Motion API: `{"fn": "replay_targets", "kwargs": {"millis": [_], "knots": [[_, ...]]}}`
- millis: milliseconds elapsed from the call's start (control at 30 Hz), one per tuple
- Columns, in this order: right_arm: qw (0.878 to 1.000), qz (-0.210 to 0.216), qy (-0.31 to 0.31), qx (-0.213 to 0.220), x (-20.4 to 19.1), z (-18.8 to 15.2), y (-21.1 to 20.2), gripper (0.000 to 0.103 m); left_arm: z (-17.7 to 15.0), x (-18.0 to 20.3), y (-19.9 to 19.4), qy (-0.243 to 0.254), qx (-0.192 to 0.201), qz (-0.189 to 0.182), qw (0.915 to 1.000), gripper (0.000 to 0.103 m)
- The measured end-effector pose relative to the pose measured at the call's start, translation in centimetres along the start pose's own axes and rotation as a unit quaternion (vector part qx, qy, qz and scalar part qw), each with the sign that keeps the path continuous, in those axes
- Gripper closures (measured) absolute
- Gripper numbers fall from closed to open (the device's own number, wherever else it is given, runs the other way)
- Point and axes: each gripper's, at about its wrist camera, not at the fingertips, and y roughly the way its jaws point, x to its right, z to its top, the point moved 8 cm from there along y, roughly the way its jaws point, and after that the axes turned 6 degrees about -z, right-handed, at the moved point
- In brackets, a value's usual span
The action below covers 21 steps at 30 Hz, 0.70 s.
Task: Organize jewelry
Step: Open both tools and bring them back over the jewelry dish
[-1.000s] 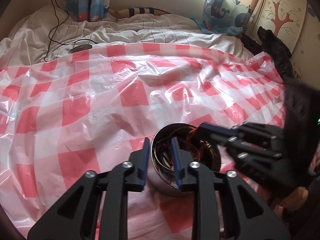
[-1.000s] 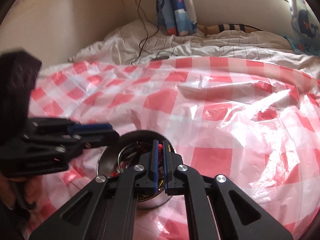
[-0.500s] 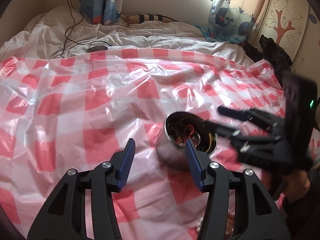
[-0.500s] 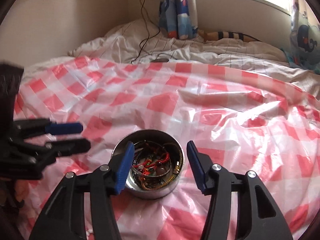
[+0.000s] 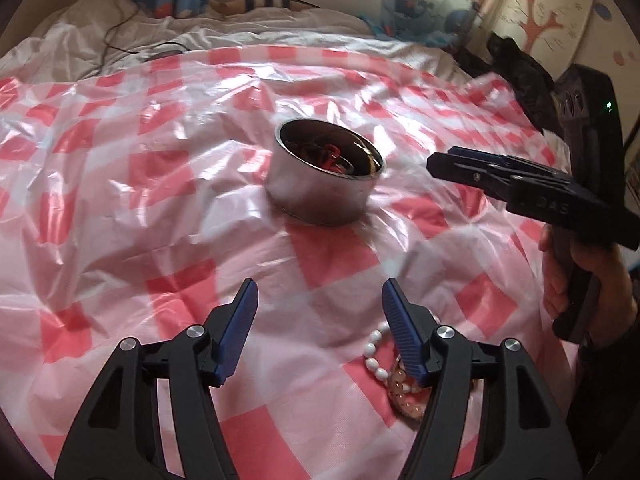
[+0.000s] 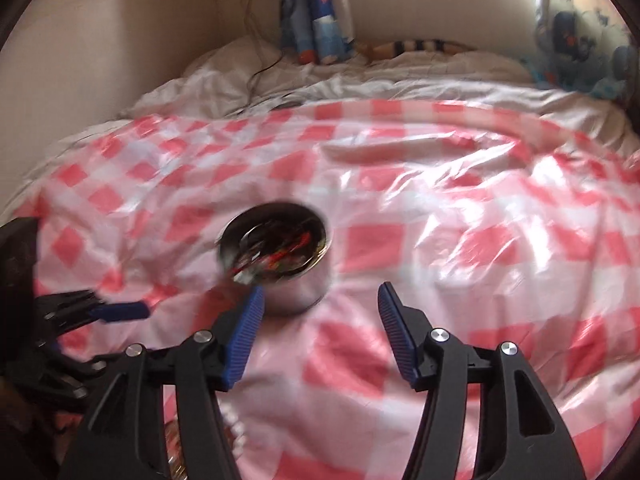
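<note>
A round metal tin [image 5: 324,174] holding tangled red and gold jewelry stands on the red-and-white checked plastic sheet; it also shows in the right wrist view [image 6: 280,260]. My left gripper [image 5: 318,302] is open and empty, well short of the tin. A white bead bracelet [image 5: 378,354] and a pink beaded piece [image 5: 404,396] lie on the sheet under its right finger. My right gripper [image 6: 320,300] is open and empty, just short of the tin. It appears from the side in the left wrist view [image 5: 452,160], right of the tin.
The checked sheet [image 5: 160,220] covers a bed with white bedding [image 5: 100,40] behind it. A black cable [image 6: 260,72] trails over the bedding. Dark cloth [image 5: 520,72] lies at the far right. Blue patterned curtains [image 6: 316,12] hang at the back wall.
Both grippers have pulled back from the tin. The right one, shut a second ago, has opened and let go; the left has opened wider. Loose bracelets have come into view.
</note>
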Motion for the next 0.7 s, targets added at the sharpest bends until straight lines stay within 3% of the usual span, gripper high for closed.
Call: {"fn": "replay_targets", "kwargs": {"millis": [133,233,333,500,700], "knots": [[0.999,0.038,-0.023,-0.026,-1.4,-4.2,-2.2,0.047,-0.5,0.6,0.0,0.019,-0.016,-0.004,0.9997,0.042],[0.997,0.064,-0.020,-0.048,-2.5,-7.5,-3.2,0.065,-0.4,-0.1,-0.2,0.009,-0.018,-0.002,0.9998,0.042],[0.995,0.074,-0.039,-0.055,-3.9,-8.6,-3.3,0.074,-0.8,-0.1,-0.2,0.017,-0.029,-0.006,0.9994,0.042],[0.992,0.068,-0.074,-0.077,-5.0,-9.9,-2.9,0.075,-2.3,2.8,-0.1,0.084,-0.067,-0.048,0.9930,0.042],[0.984,0.030,-0.138,-0.110,-5.7,-11.8,-1.8,0.075,-4.8,4.7,0.5,0.138,-0.106,-0.055,0.9832,0.042]]}}
